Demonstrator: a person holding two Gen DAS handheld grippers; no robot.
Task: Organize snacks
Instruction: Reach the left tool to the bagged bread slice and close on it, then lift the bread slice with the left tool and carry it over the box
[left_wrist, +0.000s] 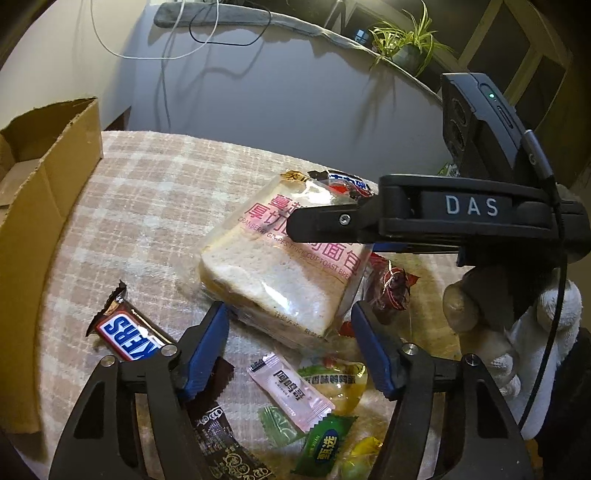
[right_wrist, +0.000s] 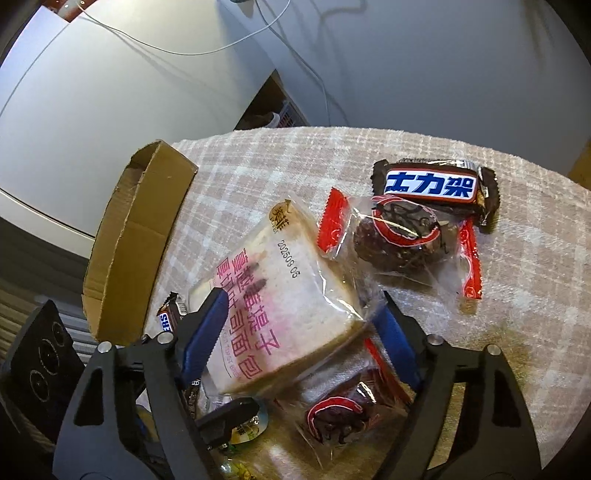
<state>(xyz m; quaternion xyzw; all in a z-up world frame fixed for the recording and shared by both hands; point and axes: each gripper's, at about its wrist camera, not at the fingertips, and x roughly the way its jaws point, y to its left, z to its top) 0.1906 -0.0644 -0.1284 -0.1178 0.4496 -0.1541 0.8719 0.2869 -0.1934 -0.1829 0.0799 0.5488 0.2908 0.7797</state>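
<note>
Item: toast bread pack (left_wrist: 280, 266), centre frame on the worktop (left_wrist: 147, 192). Your left hand-held gripper (left_wrist: 290, 343) and right hand-held gripper (right_wrist: 299, 332) both straddle it, jaws unclamped, likely for lifting into the cardboard box (left_wrist: 48, 206), upper left.

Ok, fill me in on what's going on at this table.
A person holding two grippers is sorting snacks. Both the left gripper and the right gripper straddle the wrapped toast from different sides; whether their pads press it yet is unclear. The toast lies on a pile of small packets, with a Snickers bar beside it. The cardboard box stands open to the side, and no snack is visible in it.
</note>
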